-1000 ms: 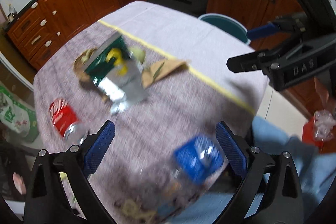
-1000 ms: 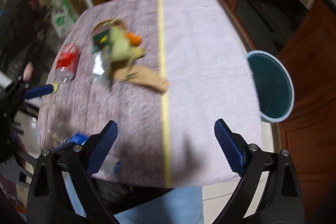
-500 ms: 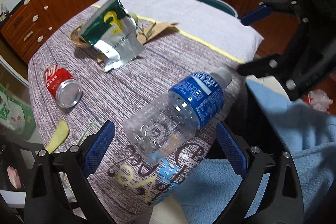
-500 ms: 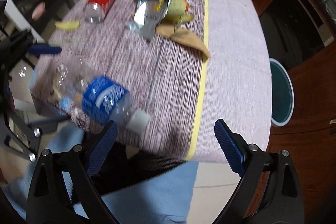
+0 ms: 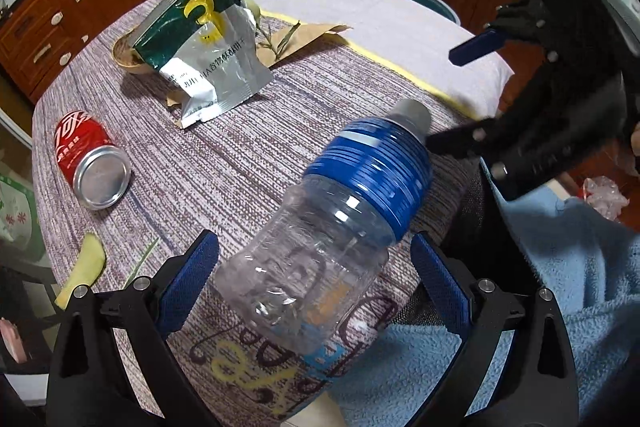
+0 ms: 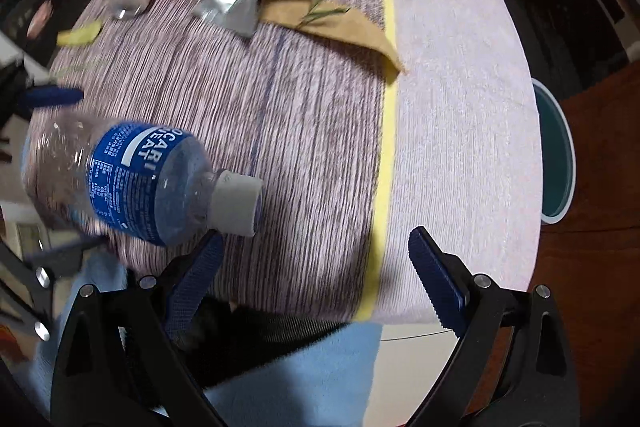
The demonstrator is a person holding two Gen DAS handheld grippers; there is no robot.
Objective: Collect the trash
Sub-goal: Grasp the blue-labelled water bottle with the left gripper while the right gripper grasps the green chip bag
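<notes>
Left wrist view: my left claw (image 5: 314, 273) stands open, the plastic bottle (image 5: 334, 227) lying on the desk (image 5: 240, 147) directly between its fingers, long axis running away toward the cap. Nearer claw, I judge.

Right wrist view: my right claw (image 6: 316, 259) is open, empty; the bottle (image 6: 132, 179) lies left of it, cap touching or just beside its left finger.

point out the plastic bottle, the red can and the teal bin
plastic bottle (image 5: 372, 171), left wrist view, on its blue label
red can (image 5: 78, 135), left wrist view, on its red side
teal bin (image 6: 554, 155), right wrist view, on its inner wall
</notes>
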